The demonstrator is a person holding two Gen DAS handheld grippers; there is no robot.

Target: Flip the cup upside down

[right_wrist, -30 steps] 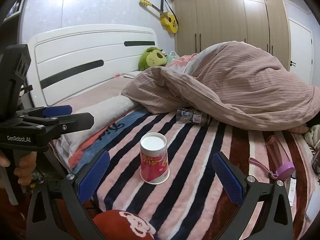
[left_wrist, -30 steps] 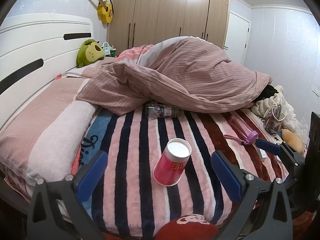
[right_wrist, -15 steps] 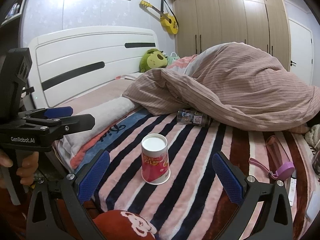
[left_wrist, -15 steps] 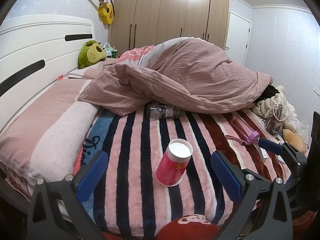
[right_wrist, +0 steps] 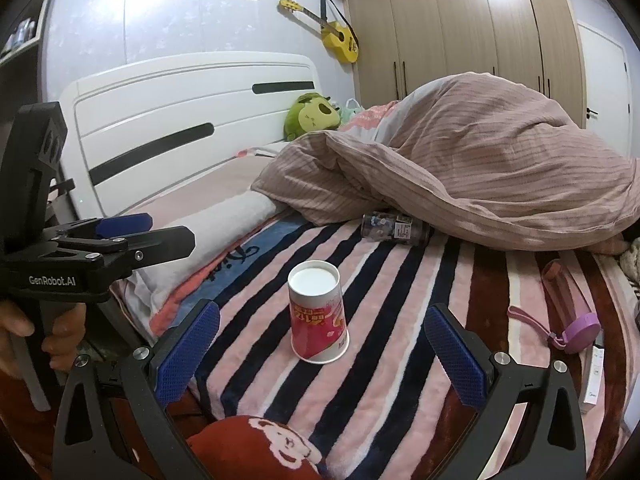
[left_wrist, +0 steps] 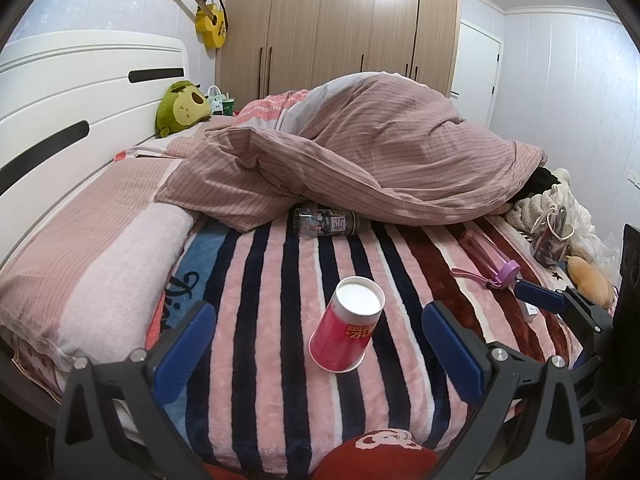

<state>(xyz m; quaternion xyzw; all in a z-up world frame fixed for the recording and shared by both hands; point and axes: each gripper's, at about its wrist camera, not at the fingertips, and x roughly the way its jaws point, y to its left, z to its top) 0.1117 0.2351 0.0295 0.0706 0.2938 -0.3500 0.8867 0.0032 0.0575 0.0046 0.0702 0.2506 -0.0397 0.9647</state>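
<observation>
A red and white paper cup (left_wrist: 347,324) stands upside down on the striped blanket (left_wrist: 280,280), white base up. It also shows in the right wrist view (right_wrist: 318,312). My left gripper (left_wrist: 320,344) is open and empty, its blue pads wide apart on either side of the cup, a little short of it. My right gripper (right_wrist: 322,350) is open and empty, also just short of the cup. The left gripper shows from the side in the right wrist view (right_wrist: 124,232), and the right gripper's tip shows in the left wrist view (left_wrist: 538,300).
A dark bottle (left_wrist: 326,222) lies at the edge of the heaped pink duvet (left_wrist: 380,160). A pink bottle with purple cap (left_wrist: 490,258) lies to the right. A pillow (left_wrist: 92,248) lies left. A red plush (right_wrist: 260,448) sits at the near edge.
Both views have shifted slightly; the cup stays upside down in the same spot. Both grippers remain open.
</observation>
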